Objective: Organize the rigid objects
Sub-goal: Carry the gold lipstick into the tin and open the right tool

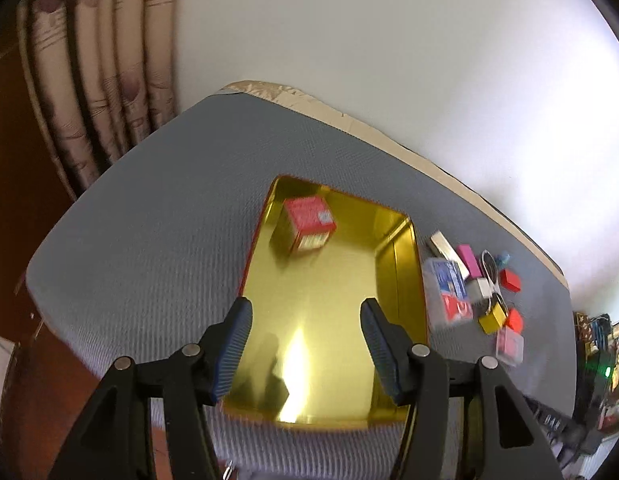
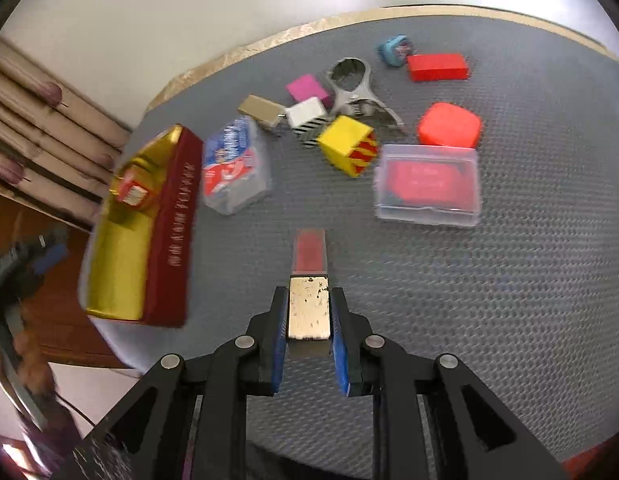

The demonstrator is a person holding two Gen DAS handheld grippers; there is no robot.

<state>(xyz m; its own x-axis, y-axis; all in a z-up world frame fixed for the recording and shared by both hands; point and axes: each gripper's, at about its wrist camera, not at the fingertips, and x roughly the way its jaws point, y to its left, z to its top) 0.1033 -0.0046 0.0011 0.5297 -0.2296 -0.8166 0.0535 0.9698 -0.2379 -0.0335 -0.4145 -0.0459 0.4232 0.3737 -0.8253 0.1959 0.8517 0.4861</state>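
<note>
The left gripper (image 1: pixel 306 344) is seen held above a shallow rectangular tin with a gold inside and red outer walls (image 1: pixel 341 360), which rests on a grey textured mat (image 1: pixel 149 248). Its jaws are parted and nothing is between them. Inside the tin, near its far end, a small red carton with a white label (image 1: pixel 307 222) is seen lying tilted.

The right gripper (image 2: pixel 309 320) is closed on a slim rectangular block with a worn gold face and a red far section (image 2: pixel 309 280), which is clamped between the blue pads (image 2: pixel 278 350) and sticks out forward above the mat (image 2: pixel 489 300).

Beside the tin's (image 2: pixel 171 236) red wall, a clear plastic case with blue and red contents (image 2: pixel 233 168) is seen. Farther back, a loose cluster is spread over the mat: a yellow cube with red stripes on one side (image 2: pixel 347 146), a white cube with black stripes (image 2: pixel 307 118), a magenta block (image 2: pixel 307 88), a tan metallic bar (image 2: pixel 261 110), a silver metal clip-like tool (image 2: pixel 355 88), a small blue round object (image 2: pixel 395 50), a flat red rectangular block (image 2: pixel 437 67) and a rounded red-orange block (image 2: pixel 449 125). Just in front of the rounded block, a clear lidded plastic box with a red insert (image 2: pixel 427 184) is found.

Behind the table, a white wall (image 1: pixel 389 40) and a patterned beige curtain (image 1: pixel 105 72) are seen.
</note>
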